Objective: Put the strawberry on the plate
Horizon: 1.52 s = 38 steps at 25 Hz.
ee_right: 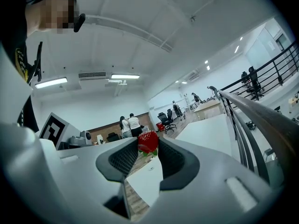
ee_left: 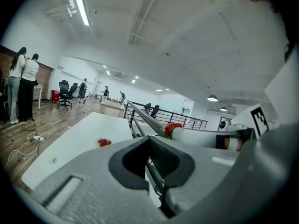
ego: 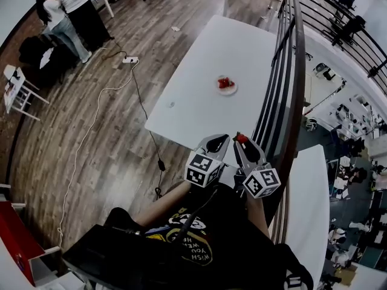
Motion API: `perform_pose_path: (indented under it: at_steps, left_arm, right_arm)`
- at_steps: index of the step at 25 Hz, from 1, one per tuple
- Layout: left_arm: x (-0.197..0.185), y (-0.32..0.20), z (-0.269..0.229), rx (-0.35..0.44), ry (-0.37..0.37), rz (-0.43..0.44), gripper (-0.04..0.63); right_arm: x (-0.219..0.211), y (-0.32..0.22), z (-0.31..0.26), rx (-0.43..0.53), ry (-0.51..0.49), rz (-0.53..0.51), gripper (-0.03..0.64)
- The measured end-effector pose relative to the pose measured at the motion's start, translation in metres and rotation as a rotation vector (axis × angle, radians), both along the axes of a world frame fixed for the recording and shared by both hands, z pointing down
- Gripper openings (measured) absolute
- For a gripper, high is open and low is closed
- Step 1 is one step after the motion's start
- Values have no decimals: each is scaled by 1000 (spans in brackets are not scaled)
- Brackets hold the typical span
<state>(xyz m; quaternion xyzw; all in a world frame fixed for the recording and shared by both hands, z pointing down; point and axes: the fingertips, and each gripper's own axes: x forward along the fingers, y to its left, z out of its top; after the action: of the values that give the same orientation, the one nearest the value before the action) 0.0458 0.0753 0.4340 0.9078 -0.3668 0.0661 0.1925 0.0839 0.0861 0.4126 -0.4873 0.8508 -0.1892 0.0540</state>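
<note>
Strawberry (ee_right: 148, 142) pinched at the tips of right gripper's (ego: 242, 141) fingers, narrow hold. Left gripper (ego: 222, 139) fingers closed, empty. Plate (ego: 233, 91) well apart on bench (ego: 199, 65).

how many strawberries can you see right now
2 at least: one strawberry held in the right gripper, and red fruit on the plate on the white table. The fruit is too small to count, so it may be several.
</note>
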Motion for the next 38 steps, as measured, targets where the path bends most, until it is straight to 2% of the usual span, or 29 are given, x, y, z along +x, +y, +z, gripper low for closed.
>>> perform_pose_path:
  at_steps: [6, 8, 13, 17, 27, 38]
  left_arm:
    - [23, 4, 15, -19, -35, 34, 5]
    - [25, -3, 17, -10, -47, 40, 5]
    - [28, -16, 9, -14, -25, 37, 5]
    - [28, -30, 17, -19, -51, 52, 5]
    - [-14, -71, 9, -39, -19, 7, 5]
    - [-56, -69, 34, -92, -14, -43, 5]
  right_arm:
    - [15, -4, 12, -16, -22, 0, 132]
    - [16, -8, 14, -20, -27, -1, 132]
    - [18, -19, 8, -15, -25, 1, 132]
    - [19, -35, 7, -22, -16, 9, 132]
    - [-8, -67, 10, -56, 17, -12, 132]
    - [-44, -79, 22, -75, 34, -40, 132]
